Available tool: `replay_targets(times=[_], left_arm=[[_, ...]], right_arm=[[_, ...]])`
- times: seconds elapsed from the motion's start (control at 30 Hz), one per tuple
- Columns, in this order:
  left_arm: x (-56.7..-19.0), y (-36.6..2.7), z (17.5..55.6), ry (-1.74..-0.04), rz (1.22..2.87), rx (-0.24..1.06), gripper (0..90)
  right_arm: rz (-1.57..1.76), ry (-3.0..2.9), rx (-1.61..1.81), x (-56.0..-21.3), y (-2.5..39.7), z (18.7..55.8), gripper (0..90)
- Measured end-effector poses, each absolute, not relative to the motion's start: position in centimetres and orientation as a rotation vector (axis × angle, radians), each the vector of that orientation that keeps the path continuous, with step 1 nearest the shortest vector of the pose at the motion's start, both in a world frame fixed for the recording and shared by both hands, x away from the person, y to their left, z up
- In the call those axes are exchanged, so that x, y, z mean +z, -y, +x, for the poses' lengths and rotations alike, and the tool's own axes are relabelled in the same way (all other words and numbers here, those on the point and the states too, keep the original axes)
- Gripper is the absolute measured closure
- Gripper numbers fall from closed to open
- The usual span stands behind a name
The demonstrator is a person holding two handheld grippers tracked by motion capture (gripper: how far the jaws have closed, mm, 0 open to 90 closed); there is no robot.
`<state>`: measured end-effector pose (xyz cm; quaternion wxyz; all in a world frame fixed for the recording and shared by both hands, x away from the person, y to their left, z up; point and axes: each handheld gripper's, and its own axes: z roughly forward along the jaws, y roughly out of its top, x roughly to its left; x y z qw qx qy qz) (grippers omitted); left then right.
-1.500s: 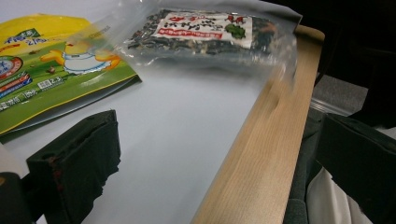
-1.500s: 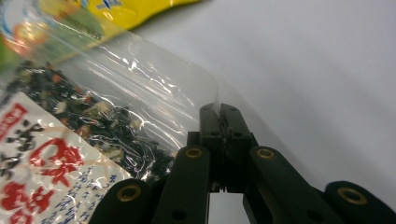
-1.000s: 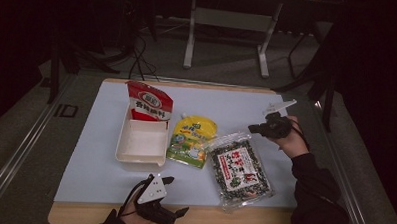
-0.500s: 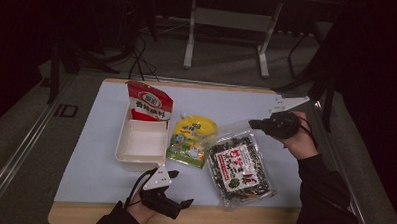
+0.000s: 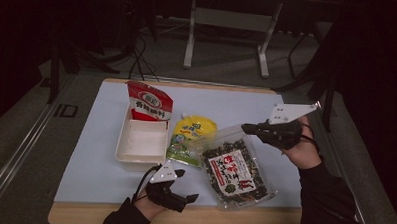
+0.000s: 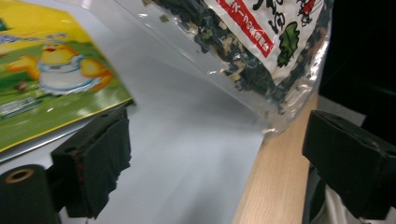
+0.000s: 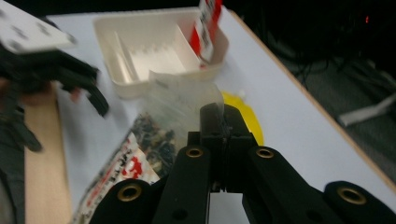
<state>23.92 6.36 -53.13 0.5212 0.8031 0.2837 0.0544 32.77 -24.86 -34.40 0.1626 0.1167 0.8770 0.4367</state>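
Table [image 5: 100, 138]: white tray [image 5: 141, 144] with red packet [image 5: 149, 103] upright inside

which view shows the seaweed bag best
The high view: the whole seaweed bag lies on the mat, label readable. The left gripper view catches just its near corner close up. The right gripper view shows its clear top edge pinched in the right gripper, blurred.

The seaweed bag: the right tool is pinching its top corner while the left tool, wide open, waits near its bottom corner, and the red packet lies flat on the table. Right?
Not quite. The red packet does not lie flat; it stands propped in the far end of the white tray, as the high view shows. The rest holds: the right tool pinches the seaweed bag at its top corner, and the left tool is wide open near its bottom corner.
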Motion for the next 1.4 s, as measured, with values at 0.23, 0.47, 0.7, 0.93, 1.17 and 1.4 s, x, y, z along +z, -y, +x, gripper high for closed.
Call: replay_targets(times=[0.23, 0.47, 0.7, 0.93, 1.17, 1.4], left_arm=[[-53.5, -5.3, 25.2, -0.652, 1.875, 0.1, 15.2], [-53.2, -4.3, 25.8, -0.569, 1.77, 0.063, 24.3], [-51.5, -4.6, 25.2, -0.502, 1.699, 0.059, 56.0], [-49.2, -4.5, 24.3, -0.462, 1.72, 0.0, 74.9], [-47.1, -4.9, 23.8, -0.439, 1.746, 0.001, 76.2], [-45.1, -5.6, 23.9, -0.466, 1.778, 0.075, 77.2]], right_arm=[[0.227, -2.47, 1.305, -33.0, 24.4, 30.3, 90.0], [0.181, -2.463, 1.348, -32.5, 24.1, 29.3, 90.0], [0.172, -2.462, 1.362, -32.1, 24.0, 29.0, 90.0], [0.187, -2.433, 1.383, -31.3, 24.4, 28.9, 89.9], [0.186, -2.406, 1.43, -30.6, 25.1, 28.7, 89.6], [0.221, -2.359, 1.454, -30.5, 26.0, 28.9, 79.5]])
